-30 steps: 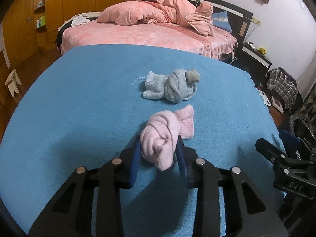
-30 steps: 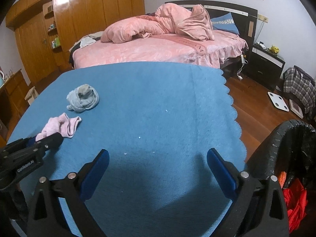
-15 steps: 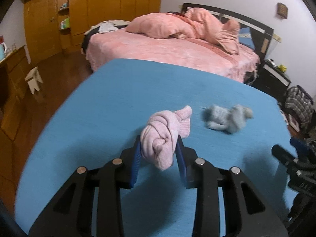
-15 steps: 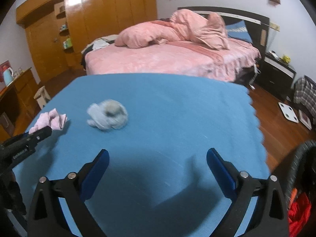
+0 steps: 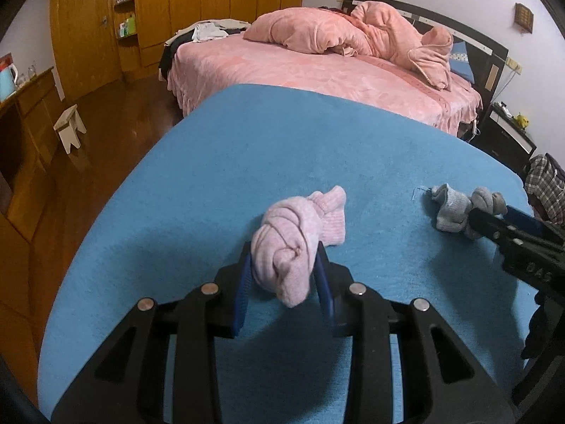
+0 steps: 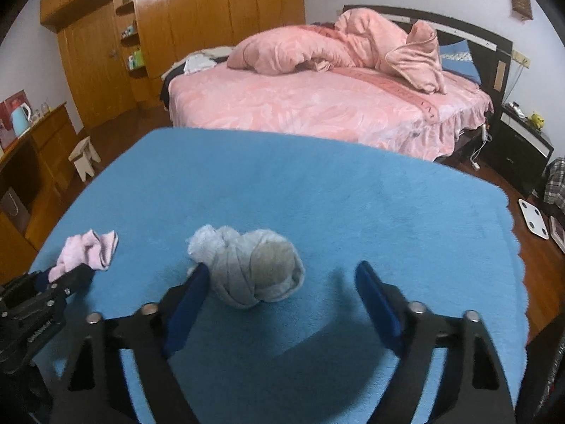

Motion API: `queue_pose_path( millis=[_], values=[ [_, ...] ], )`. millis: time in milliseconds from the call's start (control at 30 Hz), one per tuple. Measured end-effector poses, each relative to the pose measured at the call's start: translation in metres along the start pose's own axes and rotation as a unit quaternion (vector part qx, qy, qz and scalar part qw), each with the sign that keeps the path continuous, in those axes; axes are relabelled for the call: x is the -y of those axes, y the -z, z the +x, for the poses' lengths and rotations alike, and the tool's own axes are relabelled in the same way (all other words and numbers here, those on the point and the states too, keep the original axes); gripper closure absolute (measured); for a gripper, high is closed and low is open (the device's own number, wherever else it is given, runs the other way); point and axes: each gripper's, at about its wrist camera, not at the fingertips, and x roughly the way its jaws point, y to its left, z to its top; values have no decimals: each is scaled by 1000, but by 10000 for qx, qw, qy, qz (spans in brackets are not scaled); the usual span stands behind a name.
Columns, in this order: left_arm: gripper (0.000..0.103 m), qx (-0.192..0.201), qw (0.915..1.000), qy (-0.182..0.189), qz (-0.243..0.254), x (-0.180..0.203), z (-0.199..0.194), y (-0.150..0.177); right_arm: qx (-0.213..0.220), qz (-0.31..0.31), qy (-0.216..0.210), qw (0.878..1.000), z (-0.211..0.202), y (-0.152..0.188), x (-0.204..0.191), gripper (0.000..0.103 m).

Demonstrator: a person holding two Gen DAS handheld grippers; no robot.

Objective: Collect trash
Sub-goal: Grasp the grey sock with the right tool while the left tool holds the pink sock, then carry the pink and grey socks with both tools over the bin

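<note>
- Left tool (image 5: 282, 275) is clenching the pink sock bundle (image 5: 296, 240).
- Right tool (image 6: 282, 293), jaws just closing, is straddling the grey sock bundle (image 6: 250, 268), unpinched.
- Next: finishing that squeeze.

Each wrist camera looks steeply down along its tongs, close over the blue cloth (image 5: 317, 148), facing the bed (image 6: 317, 106); both views share both socks.

bed (image 6: 317, 113): pink quilt (image 6: 339, 46) | wooden wardrobe (image 5: 197, 10) | stool (image 5: 70, 129) | kettle (image 6: 20, 118)
</note>
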Motion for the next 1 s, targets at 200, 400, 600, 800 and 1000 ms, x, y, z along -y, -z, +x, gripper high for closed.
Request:
queue_pose_path(
  millis=[200, 400, 600, 800, 1000],
  values=[
    [71, -17, 10000, -40, 37, 2, 2, 1, -84, -361, -128, 9992, 4, 6, -16, 58],
    [71, -24, 10000, -60, 57, 2, 4, 2, -68, -315, -166, 9993, 1, 9, -16, 59],
    [71, 24, 10000, -22, 81, 3, 1, 2, 22, -117, -241, 9996, -13, 9, -9, 59],
    [71, 192, 9996, 12, 219, 18, -17, 6, 213, -19, -240, 9995, -43, 14, 3, 59],
    [71, 371, 9987, 151, 315, 36, -44, 9, 456, 110, -235, 9986, -81, 22, 16, 59]
  ],
)
